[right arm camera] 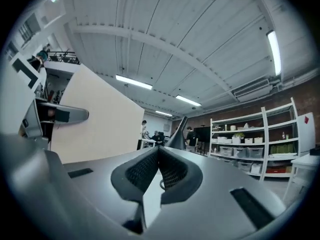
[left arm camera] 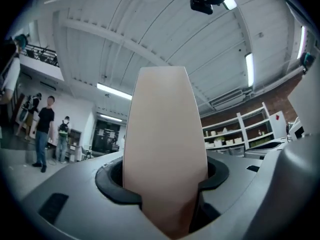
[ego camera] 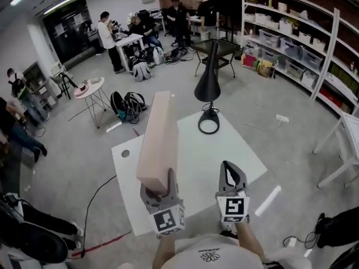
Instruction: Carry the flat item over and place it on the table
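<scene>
The flat item is a pale beige board [ego camera: 159,139]. It is held upright on its edge over the white table [ego camera: 190,164], with my left gripper [ego camera: 159,190] shut on its lower end. In the left gripper view the board [left arm camera: 165,144] fills the gap between the jaws of the left gripper [left arm camera: 164,179] and rises toward the ceiling. My right gripper [ego camera: 231,172] hangs beside it at the right, shut and holding nothing. In the right gripper view the pads of the right gripper [right arm camera: 158,159] meet, and the board [right arm camera: 95,119] shows at the left.
A black cone lamp [ego camera: 208,83] with a ring base [ego camera: 208,123] stands at the table's far edge. A round side table [ego camera: 90,88] and backpacks [ego camera: 128,105] are at the far left. Shelves [ego camera: 291,43] line the right wall. People work at the back, and a white table [ego camera: 350,133] is at the right.
</scene>
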